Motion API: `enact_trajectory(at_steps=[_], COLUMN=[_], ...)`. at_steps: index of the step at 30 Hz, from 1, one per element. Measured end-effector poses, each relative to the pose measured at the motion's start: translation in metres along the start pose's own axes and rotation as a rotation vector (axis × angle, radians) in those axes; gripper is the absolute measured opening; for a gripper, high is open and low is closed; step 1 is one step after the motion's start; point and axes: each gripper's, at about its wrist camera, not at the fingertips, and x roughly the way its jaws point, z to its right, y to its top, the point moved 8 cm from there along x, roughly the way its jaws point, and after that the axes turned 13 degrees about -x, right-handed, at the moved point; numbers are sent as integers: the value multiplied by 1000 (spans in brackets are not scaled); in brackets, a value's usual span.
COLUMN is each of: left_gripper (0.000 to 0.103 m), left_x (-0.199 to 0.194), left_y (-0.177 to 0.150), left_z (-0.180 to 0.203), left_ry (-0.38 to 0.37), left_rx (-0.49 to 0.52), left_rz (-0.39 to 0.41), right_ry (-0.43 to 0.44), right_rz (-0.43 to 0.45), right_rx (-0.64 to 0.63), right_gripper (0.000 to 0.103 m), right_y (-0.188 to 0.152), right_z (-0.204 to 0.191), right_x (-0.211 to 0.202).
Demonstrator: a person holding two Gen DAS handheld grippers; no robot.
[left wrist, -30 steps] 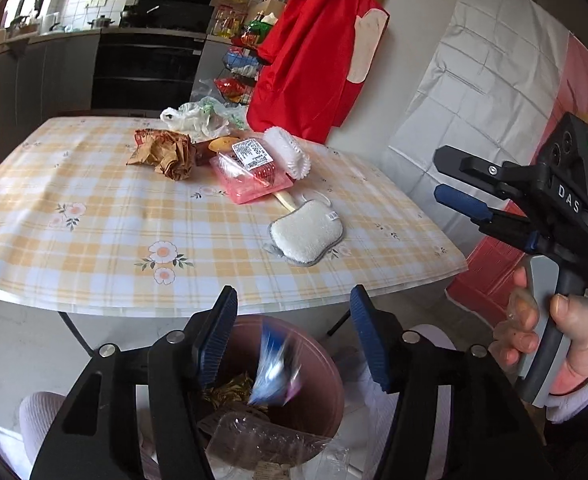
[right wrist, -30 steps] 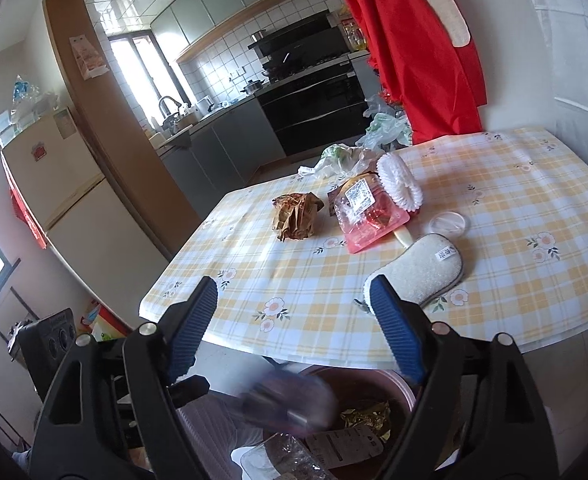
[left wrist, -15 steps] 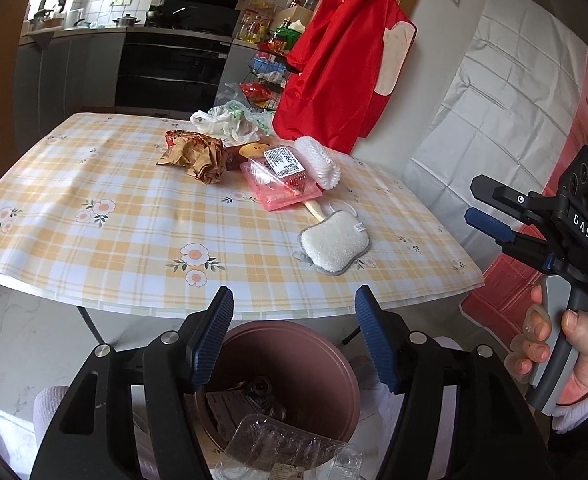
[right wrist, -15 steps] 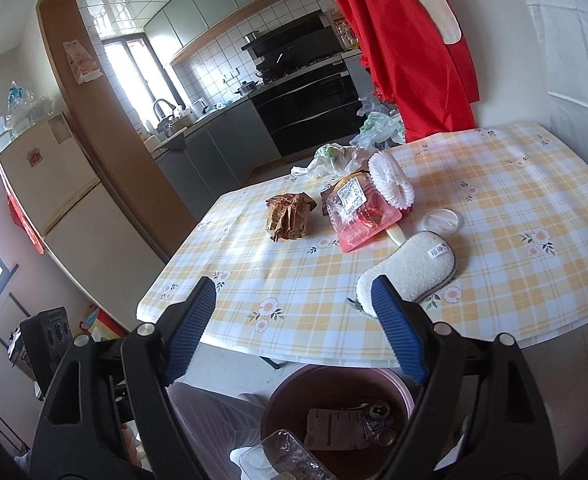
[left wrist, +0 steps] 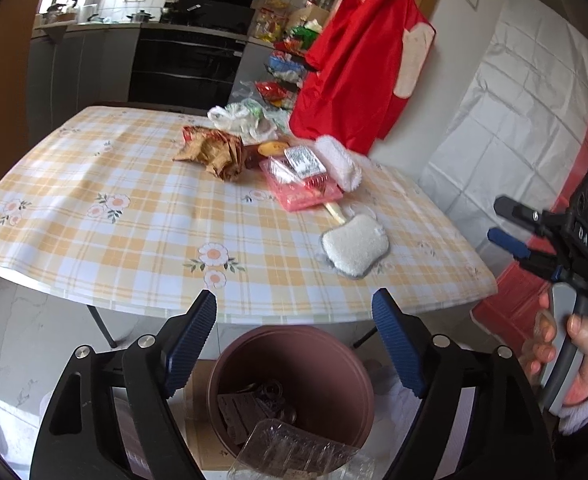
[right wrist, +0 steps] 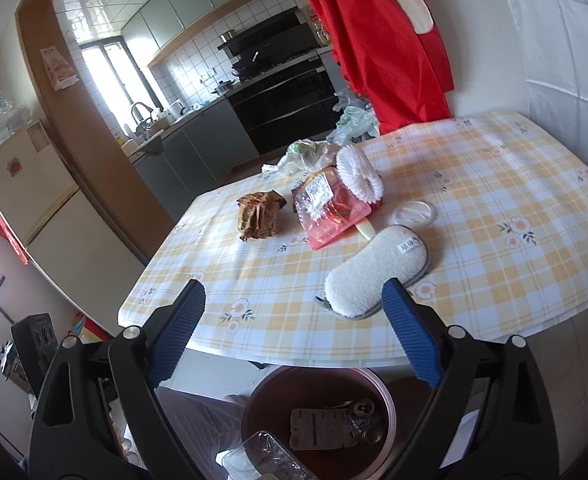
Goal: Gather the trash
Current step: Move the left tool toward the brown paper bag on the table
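A brown round bin (left wrist: 294,376) (right wrist: 318,404) stands on the floor below the table's near edge, with wrappers and a clear plastic tray (left wrist: 294,452) in it. My left gripper (left wrist: 296,312) hangs above the bin, its jaws opening with nothing between them. My right gripper (right wrist: 294,304) is also over the bin (right wrist: 318,404), jaws opening and empty; it shows at the right of the left wrist view (left wrist: 510,224). On the checked table (left wrist: 134,216) lie a crumpled brown wrapper (left wrist: 214,152) (right wrist: 260,214), a pink plastic package (left wrist: 302,180) (right wrist: 330,212) and a white plastic bag (left wrist: 242,118) (right wrist: 306,152).
A white sponge pad (left wrist: 354,246) (right wrist: 378,272), a white brush (left wrist: 340,162) (right wrist: 360,176) and a clear round lid (right wrist: 414,212) also lie on the table. A red garment (left wrist: 358,60) hangs behind. Kitchen counter and oven (left wrist: 190,68) stand at the back. A person's hand (left wrist: 566,364) holds the right gripper.
A wrapper that was falling between the left gripper's fingers has dropped into the bin. Both grippers' jaws have spread wider. Both views have tipped up slightly toward the table.
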Motion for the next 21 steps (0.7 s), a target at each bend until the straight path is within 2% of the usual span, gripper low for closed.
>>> enact_trajectory(at_steps=[4,10,17,21], left_gripper=[78,78,81,81], left_x=[11,14,21,33], left_y=[-14,-10,19,51], left_z=[-10,-29,-30,-33], left_ry=[34,67,86,113], left_rx=[35,-19,-12,-6], left_rz=[-43,-35,0,41], right_ry=[-1,-12,-22,-24], right_rz=[-11,-28,-83,-109], right_rx=[6,23,37,53], right_gripper=[89,89,89,89], right_y=[-4,-6,-19,-24], right_z=[4,12,25,33], right_x=[5,15,35,48])
